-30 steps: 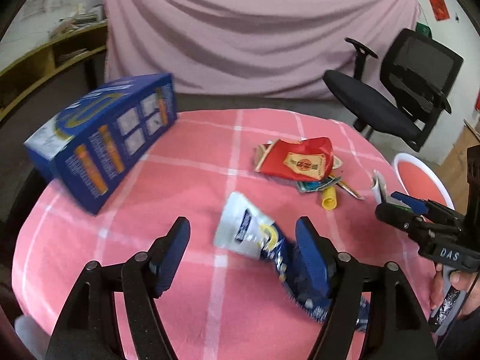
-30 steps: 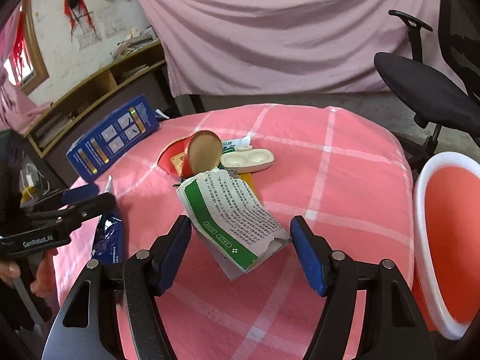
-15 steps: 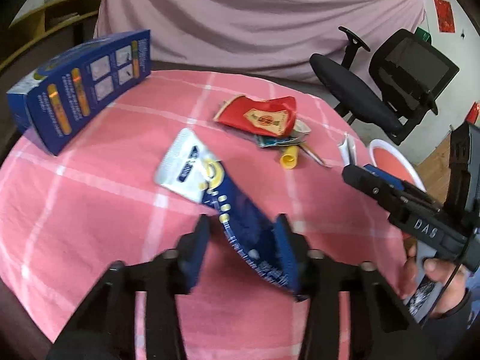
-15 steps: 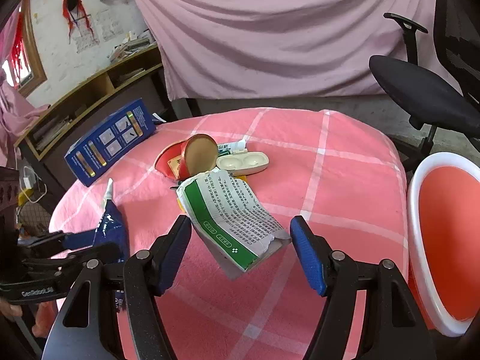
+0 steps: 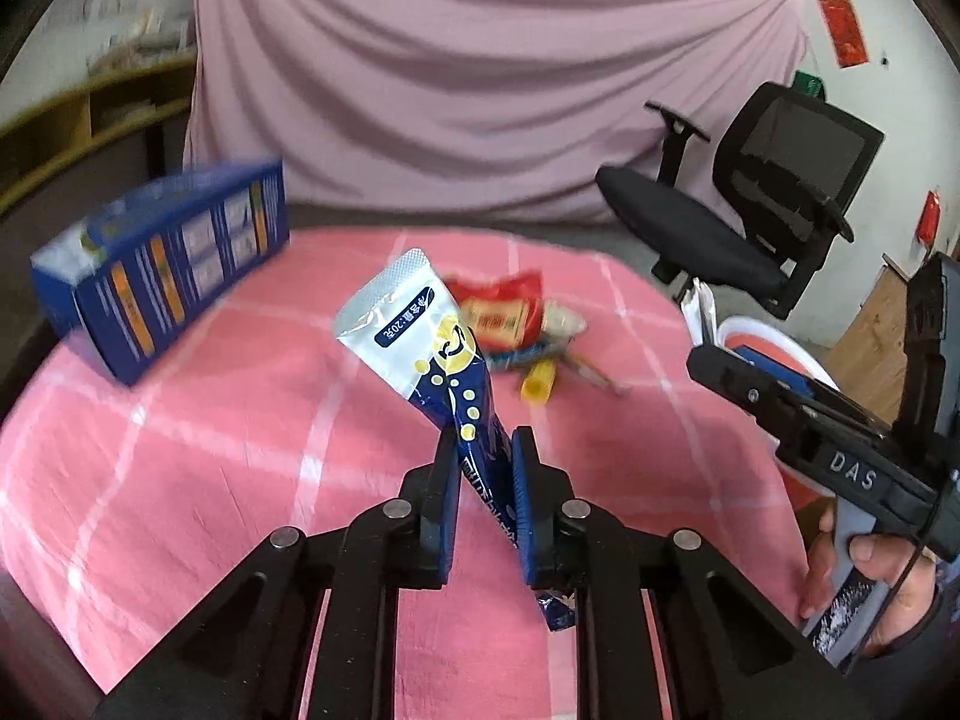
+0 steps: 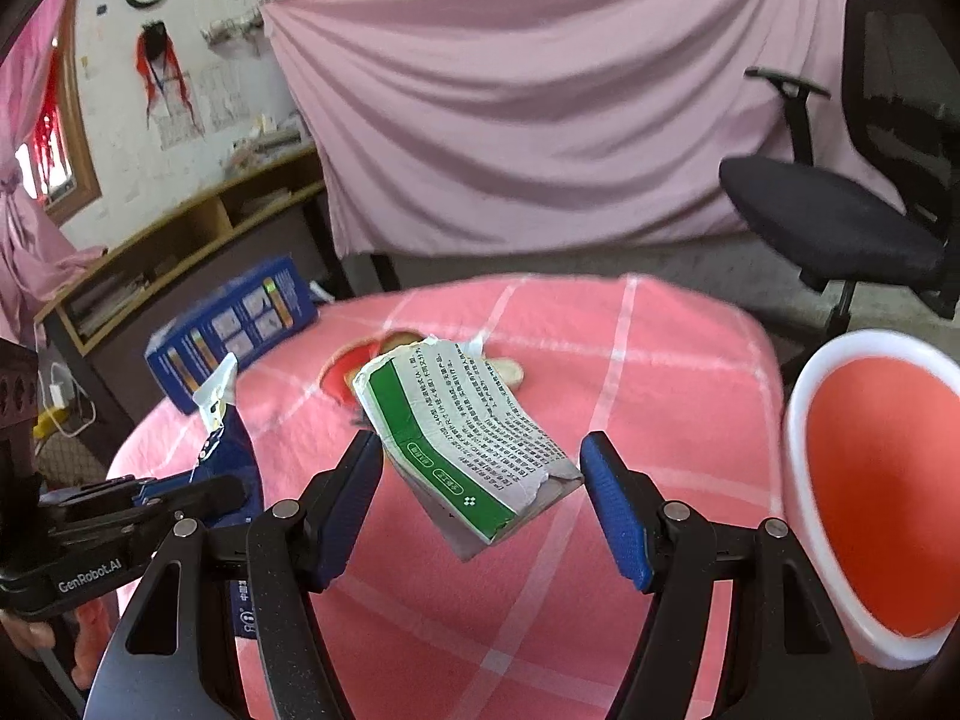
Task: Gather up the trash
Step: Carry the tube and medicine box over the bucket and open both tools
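A blue and silver snack wrapper (image 5: 420,330) stands up off the pink checked table (image 5: 180,450), pinched low down by my left gripper (image 5: 485,441), whose jaws are closing with both pads against it. My right gripper (image 6: 480,444) holds a torn green and white carton (image 6: 456,414) across its width, lifted above the cloth. In the right wrist view, the left gripper (image 6: 180,489) and its wrapper (image 6: 231,450) show at the lower left. A red packet (image 5: 498,312) and a yellow cap (image 5: 537,384) lie in a small pile mid-table.
An orange bin with a white rim (image 6: 798,432) stands beside the table on the right. A blue box (image 5: 168,264) rests at the table's far left edge. A black office chair (image 5: 690,222) is behind, and wooden shelves (image 6: 180,252) line the left wall.
My left gripper's jaws came together on the wrapper, which lay flat before, and raised it upright. The right gripper rose a little with the carton still in it.
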`<action>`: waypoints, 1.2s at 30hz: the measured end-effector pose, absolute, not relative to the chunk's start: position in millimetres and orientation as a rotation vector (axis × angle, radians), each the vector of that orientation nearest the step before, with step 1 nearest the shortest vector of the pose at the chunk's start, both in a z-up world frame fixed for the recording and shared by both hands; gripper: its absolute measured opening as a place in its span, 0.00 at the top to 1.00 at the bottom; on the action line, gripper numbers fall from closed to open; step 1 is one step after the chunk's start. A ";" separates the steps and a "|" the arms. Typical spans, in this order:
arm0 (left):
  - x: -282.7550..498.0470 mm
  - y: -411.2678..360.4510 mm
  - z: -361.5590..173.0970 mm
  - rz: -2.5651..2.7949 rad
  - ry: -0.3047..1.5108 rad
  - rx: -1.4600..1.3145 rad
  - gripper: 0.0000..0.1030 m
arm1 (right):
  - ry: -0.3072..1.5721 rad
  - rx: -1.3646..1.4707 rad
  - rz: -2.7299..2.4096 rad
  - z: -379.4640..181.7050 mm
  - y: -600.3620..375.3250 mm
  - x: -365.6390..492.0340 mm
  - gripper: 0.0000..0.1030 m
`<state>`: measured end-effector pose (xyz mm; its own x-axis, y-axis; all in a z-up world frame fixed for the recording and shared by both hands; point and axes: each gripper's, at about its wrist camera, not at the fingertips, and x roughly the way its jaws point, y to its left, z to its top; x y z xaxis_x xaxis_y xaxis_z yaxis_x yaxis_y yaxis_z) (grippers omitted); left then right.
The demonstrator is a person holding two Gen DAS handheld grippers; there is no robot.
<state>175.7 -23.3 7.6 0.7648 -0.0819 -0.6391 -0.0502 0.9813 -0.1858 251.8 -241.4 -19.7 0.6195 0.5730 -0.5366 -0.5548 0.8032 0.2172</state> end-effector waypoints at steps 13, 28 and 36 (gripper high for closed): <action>180.4 -87.9 62.3 -0.076 0.310 0.002 0.87 | 0.195 0.129 0.442 23.9 -302.7 213.7 0.35; 240.4 -188.8 65.6 -0.339 0.221 0.088 0.87 | 0.058 0.228 0.075 21.5 -393.5 214.3 0.34; 278.3 -231.9 53.1 -0.430 0.319 0.091 0.87 | 0.126 0.294 -0.010 5.0 -430.8 222.1 0.34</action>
<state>278.3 -231.9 53.1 0.8602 -0.3948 -0.3227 0.4232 0.9058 0.0198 222.1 -430.8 5.0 0.9921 0.0085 -0.1252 0.0282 0.9572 0.2882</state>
